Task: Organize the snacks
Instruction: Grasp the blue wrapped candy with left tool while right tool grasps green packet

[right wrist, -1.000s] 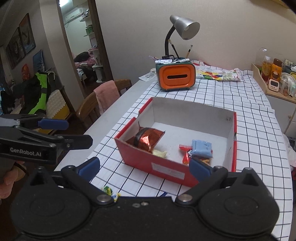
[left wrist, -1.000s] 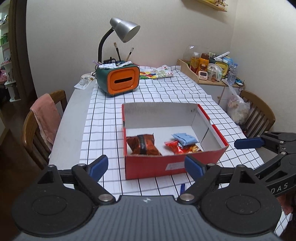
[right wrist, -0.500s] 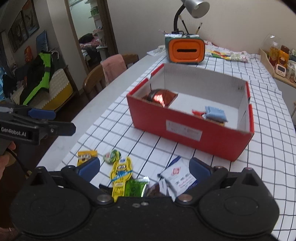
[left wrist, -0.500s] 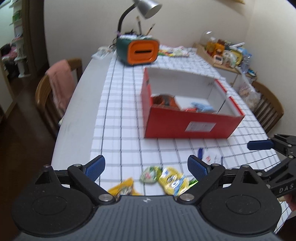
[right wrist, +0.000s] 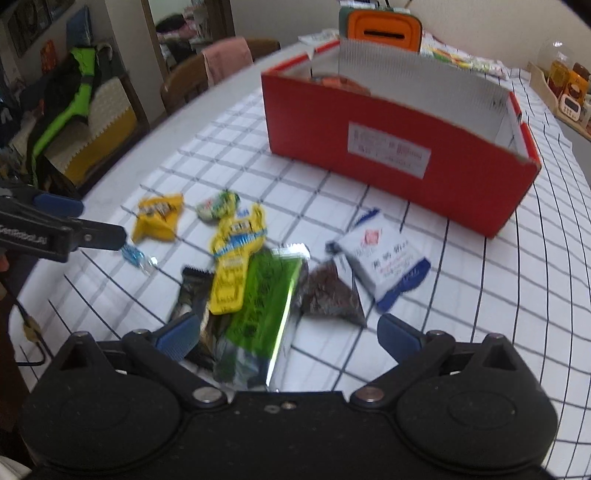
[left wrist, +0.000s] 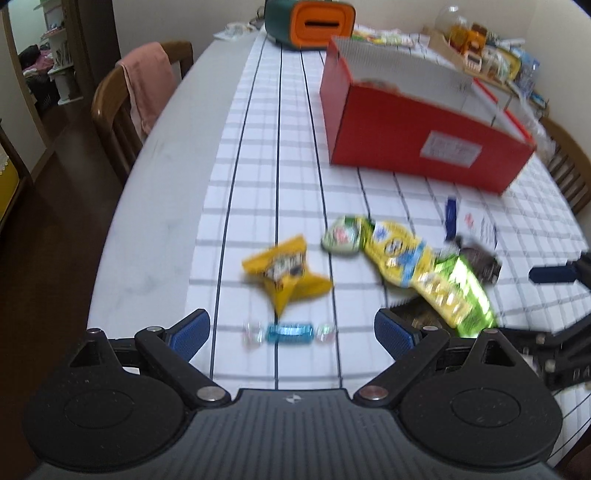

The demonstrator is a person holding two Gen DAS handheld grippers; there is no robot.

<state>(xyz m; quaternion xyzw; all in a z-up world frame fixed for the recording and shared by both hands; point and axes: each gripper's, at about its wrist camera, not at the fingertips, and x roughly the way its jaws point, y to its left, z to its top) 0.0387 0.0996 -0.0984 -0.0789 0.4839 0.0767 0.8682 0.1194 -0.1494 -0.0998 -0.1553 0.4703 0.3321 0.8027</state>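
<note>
The box [right wrist: 399, 147] stands on the tablecloth [right wrist: 498, 295]; the tissue holder [right wrist: 380, 27] sits behind it; the loose snack packets [right wrist: 255, 273] lie in a cluster in front of the box, apart from it; a wrapped candy [left wrist: 290, 332] lies farthest from the box; something, perhaps a packet, rests inside the box at its left end.

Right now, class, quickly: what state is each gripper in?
Left gripper: open, holding nothing, above the small blue wrapped candy.
Right gripper: open, holding nothing, over the green foil snack packet.
</note>
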